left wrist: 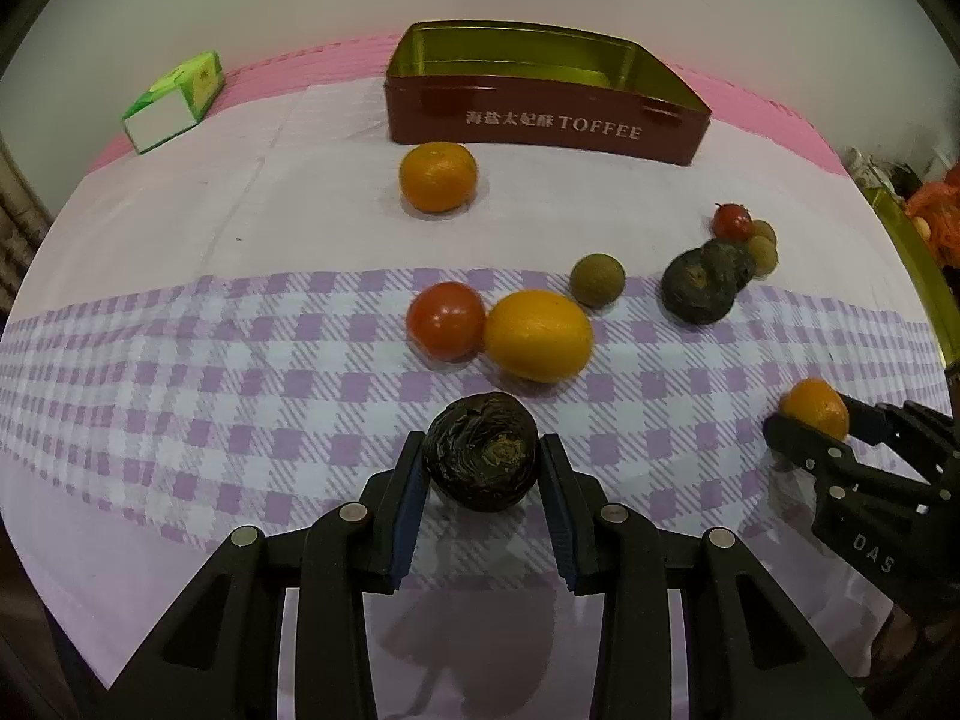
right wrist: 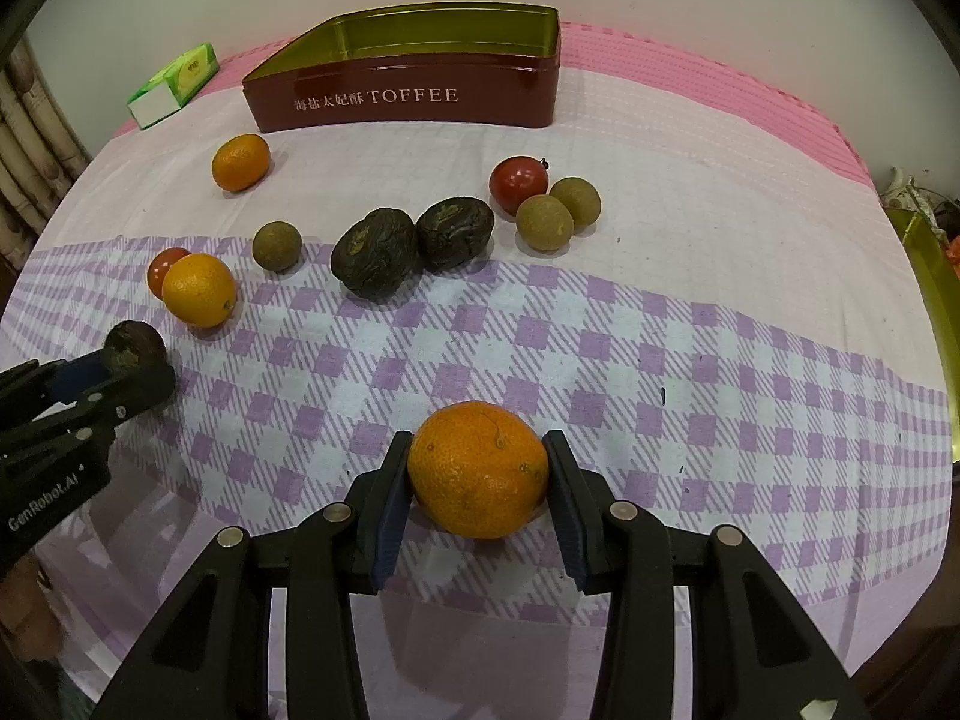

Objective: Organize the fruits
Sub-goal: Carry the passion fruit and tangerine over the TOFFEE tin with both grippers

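Observation:
My left gripper is shut on a dark wrinkled passion fruit, just above the checked cloth. My right gripper is shut on an orange mandarin; it also shows in the left wrist view. Loose on the cloth lie two more mandarins, two tomatoes, two dark passion fruits and three brown-green longans. An open dark red TOFFEE tin with a gold inside stands at the back.
A green and white carton lies at the back left on the pink cloth. A gold tin lid sits at the right table edge. A white wall stands behind the table.

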{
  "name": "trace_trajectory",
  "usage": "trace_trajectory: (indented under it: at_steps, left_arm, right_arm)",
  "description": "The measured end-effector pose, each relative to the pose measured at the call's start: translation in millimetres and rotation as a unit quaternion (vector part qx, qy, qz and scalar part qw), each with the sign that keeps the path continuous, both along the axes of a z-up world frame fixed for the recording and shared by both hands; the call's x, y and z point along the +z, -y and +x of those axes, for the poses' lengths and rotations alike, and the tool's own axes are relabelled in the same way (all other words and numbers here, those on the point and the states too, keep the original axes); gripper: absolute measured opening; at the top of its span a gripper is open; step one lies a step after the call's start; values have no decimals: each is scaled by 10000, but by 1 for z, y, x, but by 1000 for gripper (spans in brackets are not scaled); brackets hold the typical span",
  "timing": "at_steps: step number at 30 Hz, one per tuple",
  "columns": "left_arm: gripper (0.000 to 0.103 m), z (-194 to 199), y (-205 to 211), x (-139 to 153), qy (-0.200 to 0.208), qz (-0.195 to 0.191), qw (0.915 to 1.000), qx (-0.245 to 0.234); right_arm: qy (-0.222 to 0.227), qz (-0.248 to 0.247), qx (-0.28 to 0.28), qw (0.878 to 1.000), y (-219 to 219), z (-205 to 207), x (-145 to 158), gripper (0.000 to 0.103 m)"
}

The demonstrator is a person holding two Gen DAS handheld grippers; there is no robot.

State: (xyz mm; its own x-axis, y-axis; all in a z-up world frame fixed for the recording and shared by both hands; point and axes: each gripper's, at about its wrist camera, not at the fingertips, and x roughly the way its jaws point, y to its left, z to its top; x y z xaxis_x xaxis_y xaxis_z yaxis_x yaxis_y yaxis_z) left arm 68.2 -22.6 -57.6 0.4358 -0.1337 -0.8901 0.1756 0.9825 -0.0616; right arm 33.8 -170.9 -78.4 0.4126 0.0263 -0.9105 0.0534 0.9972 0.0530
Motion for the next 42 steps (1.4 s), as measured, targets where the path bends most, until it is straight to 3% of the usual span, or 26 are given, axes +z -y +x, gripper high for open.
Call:
trace_trajectory:
  at_steps: [19,42]
  left_arm:
    - [38,6,-14,9,188,69,9997,112]
    - [38,19,-26,18,336,73,9989,317]
  right_arm:
    - [-80,-232,136,9996,-1,9,3,38]
    - [176,-535,253,9981,-5,26,17,38]
